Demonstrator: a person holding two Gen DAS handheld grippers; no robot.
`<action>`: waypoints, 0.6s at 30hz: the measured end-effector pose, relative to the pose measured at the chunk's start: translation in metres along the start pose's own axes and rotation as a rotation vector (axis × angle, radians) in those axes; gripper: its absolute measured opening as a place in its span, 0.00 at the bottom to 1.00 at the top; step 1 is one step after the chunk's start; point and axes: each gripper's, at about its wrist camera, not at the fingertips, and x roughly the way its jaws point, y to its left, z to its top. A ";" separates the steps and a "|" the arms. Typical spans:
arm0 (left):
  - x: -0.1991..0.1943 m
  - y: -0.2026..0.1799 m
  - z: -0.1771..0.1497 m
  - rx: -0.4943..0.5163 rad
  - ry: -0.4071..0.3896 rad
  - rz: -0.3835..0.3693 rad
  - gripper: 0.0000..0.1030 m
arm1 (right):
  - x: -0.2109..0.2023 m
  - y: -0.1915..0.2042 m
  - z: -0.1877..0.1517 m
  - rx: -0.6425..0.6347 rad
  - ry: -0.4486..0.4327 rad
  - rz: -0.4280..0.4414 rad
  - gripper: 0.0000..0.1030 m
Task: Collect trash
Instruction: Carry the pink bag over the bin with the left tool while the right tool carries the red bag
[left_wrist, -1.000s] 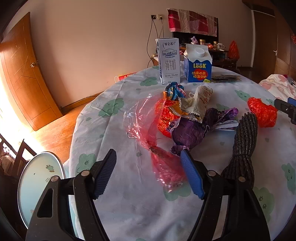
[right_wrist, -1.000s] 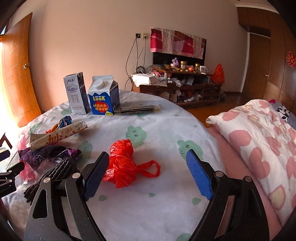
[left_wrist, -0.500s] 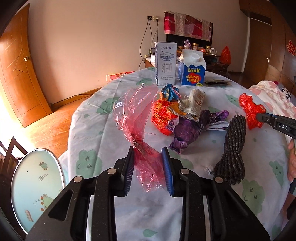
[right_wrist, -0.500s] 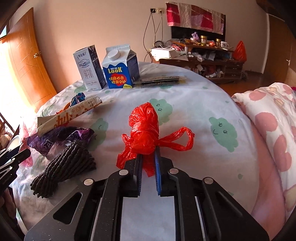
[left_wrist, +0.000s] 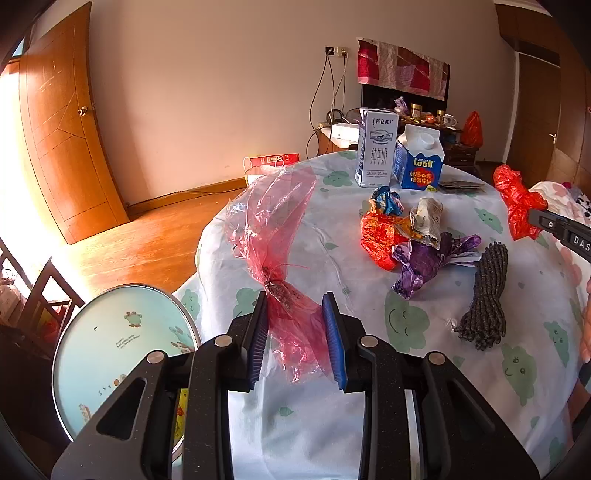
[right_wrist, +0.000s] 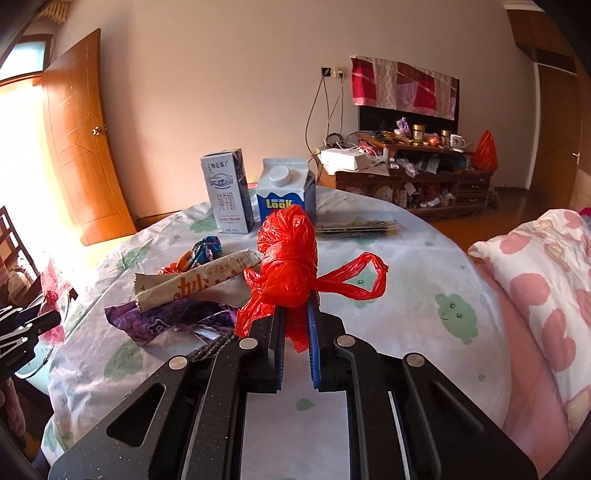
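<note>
My left gripper (left_wrist: 297, 314) is shut on a crumpled pink transparent plastic bag (left_wrist: 273, 221) and holds it up above the table's left edge. My right gripper (right_wrist: 297, 317) is shut on a knotted red plastic bag (right_wrist: 290, 258), lifted off the table; it also shows in the left wrist view (left_wrist: 517, 199). On the table lie an orange-red wrapper (left_wrist: 380, 236), a blue wrapper (left_wrist: 386, 195), a beige snack wrapper (right_wrist: 195, 284), a purple wrapper (left_wrist: 424, 262) and a dark knitted bundle (left_wrist: 484, 295).
Two milk cartons, a tall white one (left_wrist: 376, 147) and a blue-white one (left_wrist: 419, 162), stand at the table's far side beside flat packets (right_wrist: 356, 226). A round light-blue stool (left_wrist: 118, 354) is below left. A pink-spotted quilt (right_wrist: 535, 280) lies right. A cluttered cabinet (right_wrist: 413, 177) stands behind.
Both grippers closed from open, the left on the pink bag, the right on the red bag, and have lifted them off the table.
</note>
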 end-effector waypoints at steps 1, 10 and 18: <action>-0.001 0.001 0.000 0.001 -0.001 0.003 0.28 | -0.001 0.003 0.001 -0.005 -0.003 0.004 0.11; -0.002 0.003 0.001 -0.005 -0.007 0.010 0.28 | -0.001 0.031 0.001 -0.049 -0.028 0.036 0.11; -0.006 0.003 0.000 -0.005 -0.018 0.024 0.28 | -0.001 0.044 0.000 -0.075 -0.043 0.051 0.11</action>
